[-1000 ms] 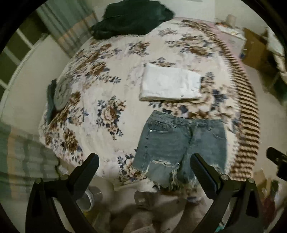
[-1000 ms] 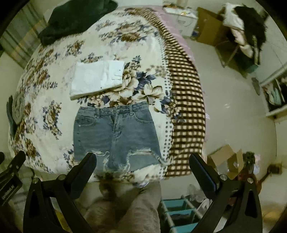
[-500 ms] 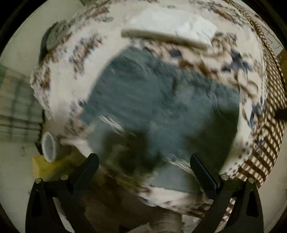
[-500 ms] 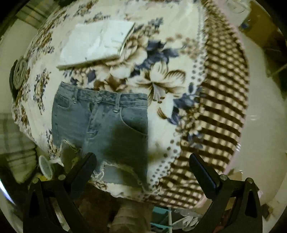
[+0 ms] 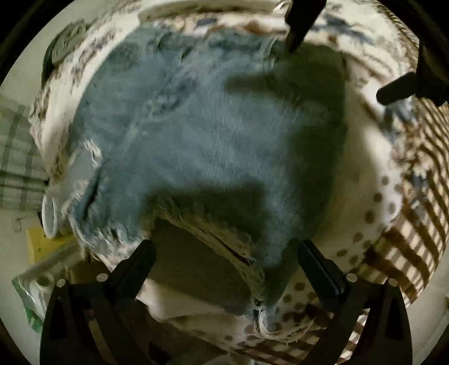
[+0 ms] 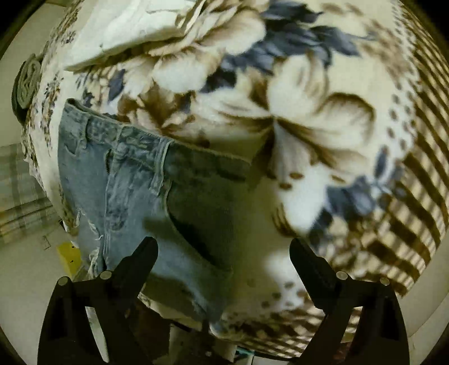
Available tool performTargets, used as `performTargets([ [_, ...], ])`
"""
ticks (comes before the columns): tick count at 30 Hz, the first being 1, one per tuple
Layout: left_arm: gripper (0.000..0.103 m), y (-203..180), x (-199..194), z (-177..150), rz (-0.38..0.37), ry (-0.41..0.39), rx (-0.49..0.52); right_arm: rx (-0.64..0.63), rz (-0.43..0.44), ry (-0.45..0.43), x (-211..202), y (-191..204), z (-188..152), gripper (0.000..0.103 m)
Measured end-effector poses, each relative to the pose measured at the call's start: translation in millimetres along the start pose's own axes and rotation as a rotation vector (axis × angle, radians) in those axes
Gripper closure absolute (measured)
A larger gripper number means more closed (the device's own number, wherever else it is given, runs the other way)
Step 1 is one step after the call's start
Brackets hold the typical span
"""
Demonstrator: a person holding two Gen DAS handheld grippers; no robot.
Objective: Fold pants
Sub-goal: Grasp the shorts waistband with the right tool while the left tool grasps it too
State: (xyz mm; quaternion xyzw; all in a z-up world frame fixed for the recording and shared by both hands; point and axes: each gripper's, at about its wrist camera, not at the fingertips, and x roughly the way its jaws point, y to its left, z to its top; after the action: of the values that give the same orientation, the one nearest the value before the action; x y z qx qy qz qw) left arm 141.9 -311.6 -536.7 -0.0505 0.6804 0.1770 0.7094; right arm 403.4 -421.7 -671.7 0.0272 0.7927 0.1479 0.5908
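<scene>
The shorts (image 5: pixel 213 146) were laid flat on the blanket (image 6: pixel 308 118), waistband away from the bed's near edge and frayed hems at that edge. The left gripper (image 5: pixel 224 252) was held low over the hem of one leg, jaws wide, with nothing between them. The right gripper (image 6: pixel 221 247) was held over the outer side of the shorts, near the pocket, jaws likewise wide and empty; its fingers (image 5: pixel 300 25) were also seen at the top of the left view.

Several risks were judged likely. The blanket is plush and soft, so a pinch made too deep could gather blanket pile together with denim, and the fold would drag the cover. The hems are ragged; if only loose threads were caught, the leg could slip free as it was lifted. Since the hems lay at the bed's edge, a careless pull could send the shorts off the bed. Both views were blurred, so exact contact with the cloth could not be told.

Counted: one pair of shorts; two grippers; one blanket; one folded white cloth (image 6: pixel 134 31) beyond the waistband, apart from it; one small grey item (image 6: pixel 28 81) at the blanket's far left; one pale cup (image 5: pixel 50 217) below the bed edge.
</scene>
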Motion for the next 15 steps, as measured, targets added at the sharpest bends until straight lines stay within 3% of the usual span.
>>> performTargets([
  [5, 0.004, -2.9, 12.5, 4.7, -0.006, 0.036, -0.039, 0.012, 0.011, 0.01, 13.0, -0.3, 10.0, 0.006],
  [8, 0.015, -10.3, 18.0, 9.6, -0.025, 0.049, -0.045, 0.017, 0.012, 0.015, 20.4, 2.7, 16.0, 0.006],
  [11, 0.043, -15.2, 22.5, 14.2, -0.086, 0.059, -0.054, 0.016, 0.009, 0.019, 25.4, 1.9, 22.0, 0.006],
  [13, 0.07, -18.9, 21.8, 15.9, -0.144, 0.054, -0.06, 0.018, 0.012, 0.022, 29.4, 3.8, 23.8, 0.007],
  [15, 0.082, -21.8, 18.5, 15.1, -0.154, 0.039, -0.059, 0.016, 0.013, 0.023, 32.5, 2.2, 24.8, 0.01],
])
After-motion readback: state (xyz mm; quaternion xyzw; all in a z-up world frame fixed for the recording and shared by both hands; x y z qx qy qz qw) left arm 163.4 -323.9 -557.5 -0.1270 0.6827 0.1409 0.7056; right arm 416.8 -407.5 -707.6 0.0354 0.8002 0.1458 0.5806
